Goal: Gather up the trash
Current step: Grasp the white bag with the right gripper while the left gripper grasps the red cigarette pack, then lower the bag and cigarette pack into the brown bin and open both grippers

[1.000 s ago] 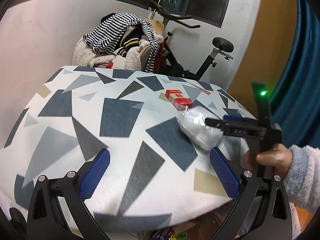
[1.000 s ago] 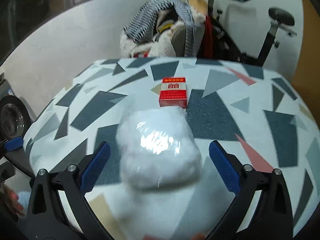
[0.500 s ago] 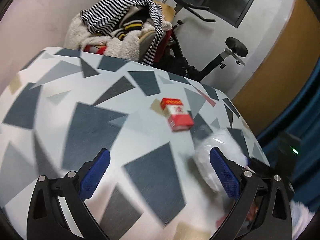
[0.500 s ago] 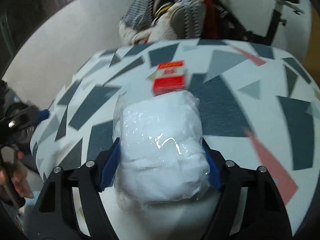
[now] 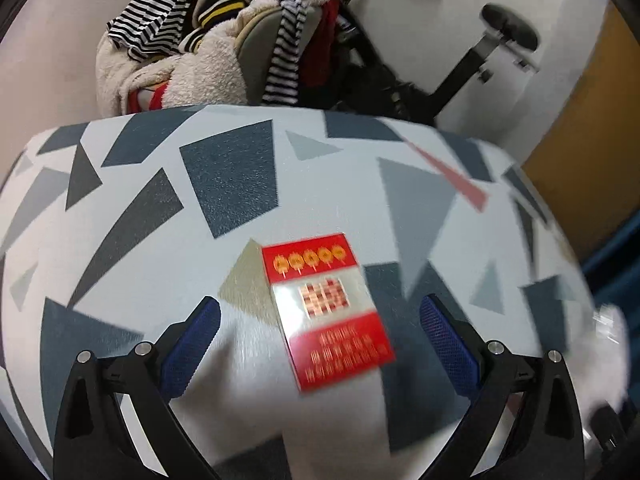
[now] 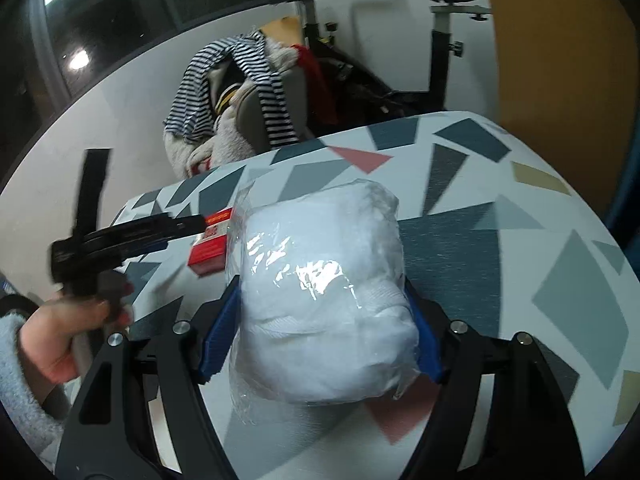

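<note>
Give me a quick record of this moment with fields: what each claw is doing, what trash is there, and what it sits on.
left claw: open, fingers either side of the red cigarette pack, not gripping
right claw: shut on the plastic-wrapped white bundle
trash on table: the cigarette pack, lying flat
surface: table with geometric-patterned cloth
background: chair heaped with clothes, exercise bike

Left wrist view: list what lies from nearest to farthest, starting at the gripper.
left gripper → red cigarette pack on the patterned table → chair piled with clothes → exercise bike by the wall.
</note>
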### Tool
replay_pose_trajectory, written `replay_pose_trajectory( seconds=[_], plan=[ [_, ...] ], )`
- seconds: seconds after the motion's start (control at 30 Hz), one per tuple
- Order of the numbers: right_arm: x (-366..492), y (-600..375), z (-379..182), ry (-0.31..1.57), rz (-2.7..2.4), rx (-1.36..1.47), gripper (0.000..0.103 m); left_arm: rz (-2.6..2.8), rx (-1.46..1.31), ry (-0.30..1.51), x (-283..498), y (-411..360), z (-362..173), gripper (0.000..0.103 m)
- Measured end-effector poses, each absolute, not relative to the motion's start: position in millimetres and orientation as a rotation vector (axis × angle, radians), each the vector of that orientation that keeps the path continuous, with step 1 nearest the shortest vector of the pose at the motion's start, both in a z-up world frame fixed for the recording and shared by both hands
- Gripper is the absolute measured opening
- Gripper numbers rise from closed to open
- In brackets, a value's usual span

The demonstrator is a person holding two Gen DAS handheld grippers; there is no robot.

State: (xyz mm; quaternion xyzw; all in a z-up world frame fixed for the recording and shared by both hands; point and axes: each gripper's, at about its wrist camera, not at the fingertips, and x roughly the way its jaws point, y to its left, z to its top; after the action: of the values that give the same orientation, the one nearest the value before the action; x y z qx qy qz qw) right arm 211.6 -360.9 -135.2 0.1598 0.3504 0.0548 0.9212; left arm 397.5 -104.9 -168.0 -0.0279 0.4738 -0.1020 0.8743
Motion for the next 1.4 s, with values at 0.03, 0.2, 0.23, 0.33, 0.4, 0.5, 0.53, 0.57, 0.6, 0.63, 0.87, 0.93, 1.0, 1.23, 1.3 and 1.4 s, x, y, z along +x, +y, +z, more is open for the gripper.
replay_pose_trajectory(
  seconds=[0.03,0.2,0.23,0.33,0.4,0.5,0.53,0.57,0.6,0.63,0.87,0.93,1.0,1.23,1.3,1.4],
  plan=[
    [208,-364,-133,0.712,0.115,0.343,0.073,-0.183,-0.042,1.008,403,-108,-173,0.097],
    [207,-372,-132,0.692,0.135,0.343,0.073,-0.158,-0.005,1.076,414,-111,-191,0.07],
    [207,-371,-132,0.692,0.136,0.341,0.073,-0.172,0.027,1.058,408,-110,-189,0.059],
    [201,-369,-129,0.692,0.148,0.345,0.073,-0.202,0.021,1.066,395,-100,-186,0.058],
    [193,-365,-126,0.686,0.156,0.355,0.073,-0.228,-0.001,1.06,382,-91,-182,0.058],
    [181,-355,-125,0.685,0.172,0.344,0.073,-0.273,0.013,1.029,353,-81,-169,0.058],
    [177,-352,-125,0.686,0.174,0.338,0.073,-0.288,0.023,1.014,340,-77,-163,0.058],
    [171,-346,-125,0.688,0.178,0.324,0.073,-0.302,0.025,1.001,327,-72,-158,0.058],
    [166,-342,-124,0.691,0.18,0.318,0.073,-0.311,0.024,0.993,317,-70,-154,0.058],
    [158,-337,-125,0.696,0.191,0.319,0.073,-0.326,0.021,0.98,302,-64,-147,0.057],
    [122,-309,-122,0.697,0.227,0.297,0.073,-0.378,0.045,0.878,192,-30,-115,0.057],
    [109,-297,-123,0.704,0.249,0.28,0.073,-0.383,0.036,0.863,163,-19,-111,0.057],
    [100,-290,-123,0.706,0.264,0.271,0.073,-0.385,0.021,0.85,134,-6,-109,0.057],
    [63,-255,-131,0.724,0.347,0.186,0.073,-0.386,-0.036,0.8,43,35,-105,0.057],
    [51,-242,-134,0.729,0.376,0.152,0.073,-0.388,-0.042,0.788,28,40,-105,0.057],
    [31,-223,-139,0.729,0.428,0.084,0.073,-0.395,-0.043,0.763,4,46,-103,0.057]
  ],
)
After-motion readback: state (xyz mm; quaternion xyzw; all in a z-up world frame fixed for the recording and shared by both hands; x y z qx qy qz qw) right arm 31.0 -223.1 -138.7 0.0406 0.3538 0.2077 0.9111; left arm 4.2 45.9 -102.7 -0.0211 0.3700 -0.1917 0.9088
